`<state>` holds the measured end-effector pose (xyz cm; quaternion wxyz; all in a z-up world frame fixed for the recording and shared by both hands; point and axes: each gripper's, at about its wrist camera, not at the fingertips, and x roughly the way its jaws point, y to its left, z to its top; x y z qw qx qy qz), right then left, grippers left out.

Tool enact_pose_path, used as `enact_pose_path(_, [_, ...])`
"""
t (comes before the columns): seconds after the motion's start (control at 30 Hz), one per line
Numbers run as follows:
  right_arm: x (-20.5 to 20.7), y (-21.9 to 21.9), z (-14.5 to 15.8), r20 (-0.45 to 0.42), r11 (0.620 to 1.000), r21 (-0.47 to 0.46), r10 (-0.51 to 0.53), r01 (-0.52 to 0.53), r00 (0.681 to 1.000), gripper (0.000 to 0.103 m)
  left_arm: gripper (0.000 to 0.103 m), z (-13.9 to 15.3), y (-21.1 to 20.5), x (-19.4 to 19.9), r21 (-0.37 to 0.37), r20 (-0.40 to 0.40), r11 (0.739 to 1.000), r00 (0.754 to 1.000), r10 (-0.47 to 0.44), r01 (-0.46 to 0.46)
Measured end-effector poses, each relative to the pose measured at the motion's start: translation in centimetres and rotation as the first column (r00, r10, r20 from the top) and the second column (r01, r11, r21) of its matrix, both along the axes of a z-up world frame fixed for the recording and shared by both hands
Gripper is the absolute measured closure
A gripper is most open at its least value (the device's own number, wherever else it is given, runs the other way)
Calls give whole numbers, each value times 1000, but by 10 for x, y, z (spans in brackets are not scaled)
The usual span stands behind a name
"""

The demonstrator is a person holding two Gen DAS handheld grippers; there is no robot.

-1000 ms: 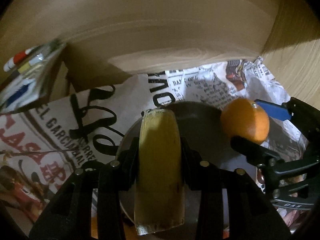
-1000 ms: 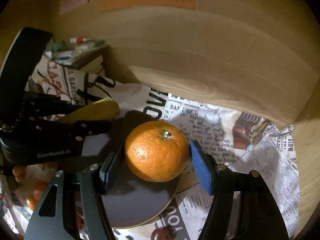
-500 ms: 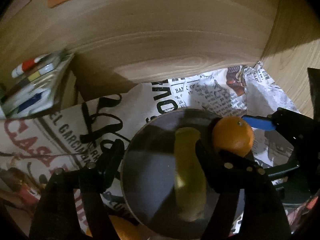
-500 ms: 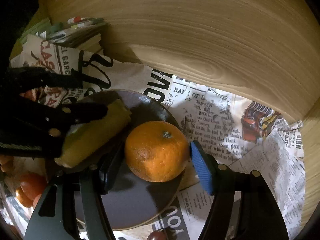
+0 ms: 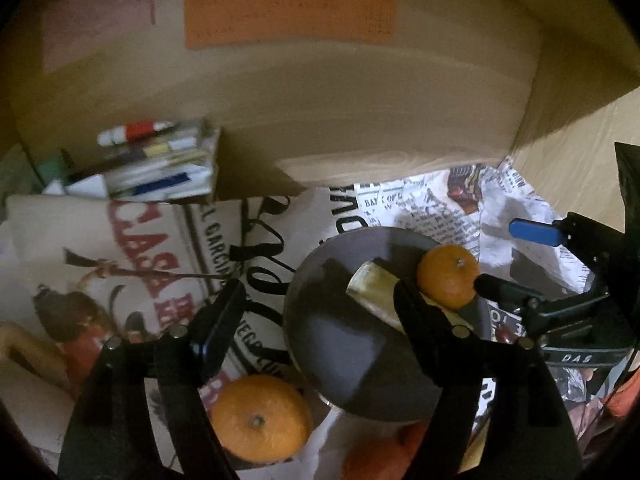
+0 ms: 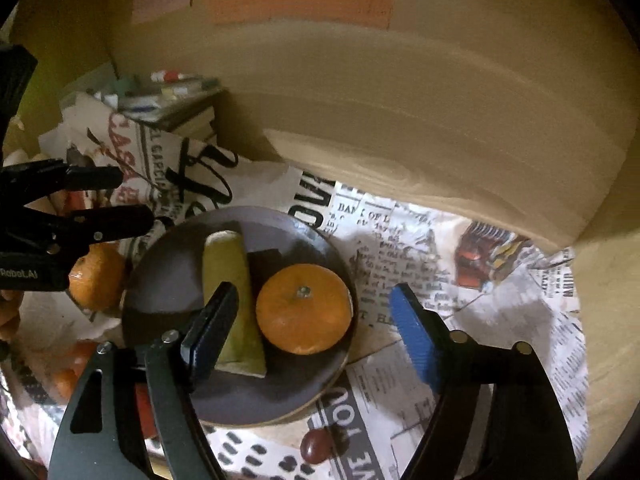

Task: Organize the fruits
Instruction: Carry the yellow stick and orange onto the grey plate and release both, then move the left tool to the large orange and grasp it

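A dark round plate (image 6: pixel 168 280) lies on newspaper and holds a banana piece (image 6: pixel 228 276) and an orange (image 6: pixel 304 308) side by side. It also shows in the left wrist view (image 5: pixel 344 352), with the banana piece (image 5: pixel 372 288) and orange (image 5: pixel 448 280). My right gripper (image 6: pixel 316 324) is open and empty, its jaws wide around the orange and raised above it. My left gripper (image 5: pixel 320 308) is open and empty, back from the plate. A second orange (image 5: pixel 260 416) lies off the plate at its left, seen in the right wrist view too (image 6: pixel 96 276).
Newspaper sheets (image 6: pixel 440 248) cover the wooden surface. A wooden wall (image 6: pixel 400 120) stands behind. A stack of books with a marker (image 5: pixel 160 160) sits back left. A small dark red fruit (image 6: pixel 316 444) lies near the plate's front. More orange-red fruit (image 6: pixel 68 376) lies at the left.
My left gripper let go of the banana piece onto the plate and pulled back left. My right gripper opened off the orange, left it on the plate and lifted away.
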<state>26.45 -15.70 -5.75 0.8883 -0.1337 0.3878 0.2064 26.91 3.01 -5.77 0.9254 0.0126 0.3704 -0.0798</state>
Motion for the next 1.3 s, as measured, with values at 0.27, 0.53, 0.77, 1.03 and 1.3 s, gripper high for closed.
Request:
enact_pose_path(0.27, [-36, -4, 22, 61, 1000, 31, -4, 2, 998, 26, 27, 14, 6, -44, 13, 81, 1000, 997, 1, -2])
enact_pose_path(0.53, [-80, 0, 29, 68, 998, 59, 11, -15, 998, 17, 27, 13, 11, -85, 10, 114, 1000, 993, 1, -2])
enact_pose_path(0.77, [-122, 11, 13, 73, 998, 41, 48, -51, 996, 3, 27, -5, 22, -113, -8, 102, 999, 994, 36, -36])
enact_pose_path(1.03, [-144, 30, -19, 8, 995, 9, 97, -97, 995, 3, 33, -36, 38, -132, -31, 36, 997, 996, 76, -75])
enact_pose_path(1.3, [-150, 44, -40, -17, 992, -53, 110, -111, 994, 3, 39, -52, 50, -136, -43, -6, 994, 995, 96, -96])
